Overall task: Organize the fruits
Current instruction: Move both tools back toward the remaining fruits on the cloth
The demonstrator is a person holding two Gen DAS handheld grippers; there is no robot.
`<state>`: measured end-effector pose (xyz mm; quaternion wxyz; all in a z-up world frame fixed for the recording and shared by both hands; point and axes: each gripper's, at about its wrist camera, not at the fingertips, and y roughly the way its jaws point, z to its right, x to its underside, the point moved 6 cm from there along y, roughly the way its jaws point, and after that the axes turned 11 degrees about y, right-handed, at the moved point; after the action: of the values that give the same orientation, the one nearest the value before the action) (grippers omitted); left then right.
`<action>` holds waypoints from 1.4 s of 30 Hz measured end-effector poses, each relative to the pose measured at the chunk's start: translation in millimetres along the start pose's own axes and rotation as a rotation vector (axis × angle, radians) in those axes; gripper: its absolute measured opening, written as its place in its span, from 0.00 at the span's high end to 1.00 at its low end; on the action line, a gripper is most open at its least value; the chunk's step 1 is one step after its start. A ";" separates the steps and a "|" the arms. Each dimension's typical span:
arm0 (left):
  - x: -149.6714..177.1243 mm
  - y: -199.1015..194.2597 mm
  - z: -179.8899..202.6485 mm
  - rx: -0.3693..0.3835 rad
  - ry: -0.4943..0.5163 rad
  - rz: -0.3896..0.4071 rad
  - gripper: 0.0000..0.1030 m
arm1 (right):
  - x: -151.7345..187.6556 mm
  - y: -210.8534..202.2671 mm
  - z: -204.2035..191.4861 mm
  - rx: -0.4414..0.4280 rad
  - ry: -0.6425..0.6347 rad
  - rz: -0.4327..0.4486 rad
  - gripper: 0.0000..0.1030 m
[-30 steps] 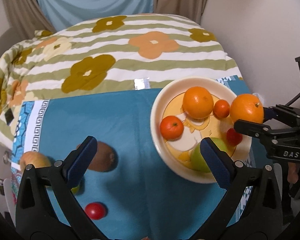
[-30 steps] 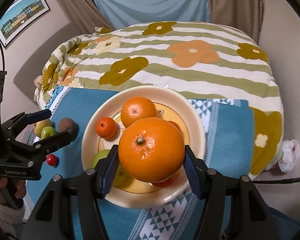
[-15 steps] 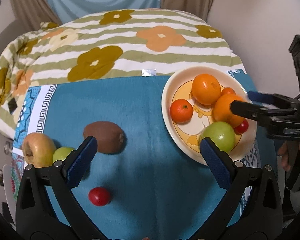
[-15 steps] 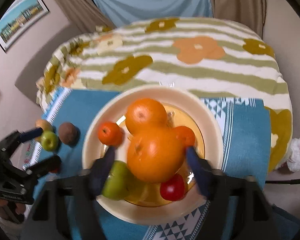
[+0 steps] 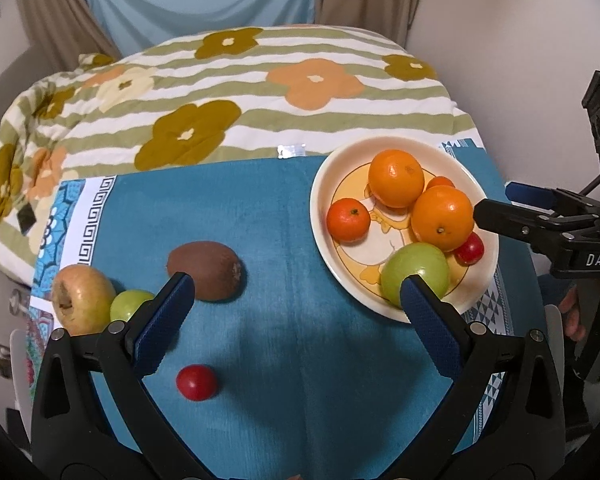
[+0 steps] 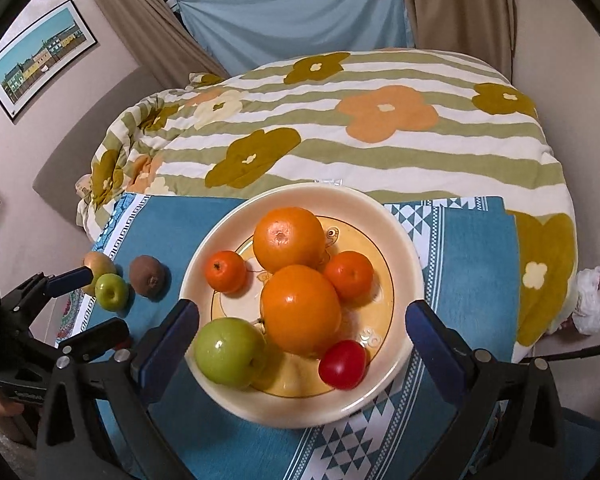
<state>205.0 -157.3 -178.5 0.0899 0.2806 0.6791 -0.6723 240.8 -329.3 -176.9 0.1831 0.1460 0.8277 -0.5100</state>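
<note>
With both my left claw (image 5: 292, 300) and right claw (image 6: 302, 322) spread and empty, I worry the front orange (image 6: 300, 308), probably perched on its neighbours, rolls off the plate (image 6: 404, 248) if nudged.

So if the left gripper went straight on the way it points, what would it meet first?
Probably bare blue cloth: no fruit lies between the open left gripper fingers. The kiwi sits just left of that line, though depth is unclear.

Home bedroom: floral quilt (image 6: 340, 140) on bed, curtains (image 6: 456, 4), framed picture (image 6: 40, 56) on wall.
</note>
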 end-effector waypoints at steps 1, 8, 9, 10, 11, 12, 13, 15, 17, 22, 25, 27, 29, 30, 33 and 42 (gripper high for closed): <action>-0.2 -2.8 0.7 -0.002 0.001 0.005 0.00 | 0.3 -3.4 -0.6 0.004 -0.002 0.005 0.00; -1.2 -30.1 4.3 -0.024 0.005 0.046 0.00 | 4.7 -30.0 -6.9 0.009 -0.012 0.038 0.00; -0.8 -34.4 4.3 -0.026 0.005 0.051 0.00 | 5.0 -34.8 -8.8 0.011 -0.015 0.043 0.00; 0.1 -41.1 4.2 -0.030 0.003 0.062 0.00 | 5.4 -38.5 -10.1 0.012 -0.018 0.047 0.00; 0.3 -45.4 3.7 -0.033 0.001 0.068 0.00 | 5.9 -42.7 -11.5 0.012 -0.020 0.052 0.00; 0.8 -50.3 2.6 -0.037 -0.004 0.073 0.00 | 6.6 -47.1 -13.4 0.015 -0.025 0.056 0.00; 1.3 -54.1 1.5 -0.039 -0.010 0.077 0.00 | 7.1 -50.0 -15.1 0.017 -0.030 0.058 0.00; 3.6 -61.2 -1.7 -0.042 -0.019 0.085 0.00 | 9.6 -55.1 -19.5 0.025 -0.051 0.061 0.00; 7.8 -69.9 -6.5 -0.042 -0.023 0.092 0.00 | 12.5 -57.7 -23.8 0.042 -0.073 0.063 0.00; 23.0 -93.7 -29.5 -0.067 -0.041 0.121 0.00 | 20.4 -67.0 -43.7 0.044 -0.101 0.078 0.00; 33.8 -104.5 -48.9 -0.071 -0.056 0.129 0.00 | 26.3 -70.7 -60.3 0.044 -0.101 0.088 0.00; 41.1 -112.0 -62.7 -0.074 -0.054 0.135 0.00 | 30.2 -72.4 -72.8 0.044 -0.090 0.091 0.00; 47.1 -119.1 -77.2 -0.073 -0.045 0.142 0.00 | 33.6 -73.8 -85.1 0.053 -0.076 0.100 0.00; 50.0 -123.8 -86.7 -0.074 -0.036 0.148 0.00 | 35.6 -74.9 -91.5 0.062 -0.067 0.108 0.00; 55.8 -132.4 -109.8 -0.084 -0.019 0.162 0.00 | 41.8 -73.3 -110.2 0.086 -0.043 0.127 0.00; 74.8 -112.2 -170.8 -0.034 0.065 0.108 0.00 | 68.7 -34.4 -158.4 0.116 0.009 0.076 0.00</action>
<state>130.5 33.6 -105.4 0.1086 0.3367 0.6769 -0.6454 140.5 -198.4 -115.4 0.1897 0.1901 0.7914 -0.5492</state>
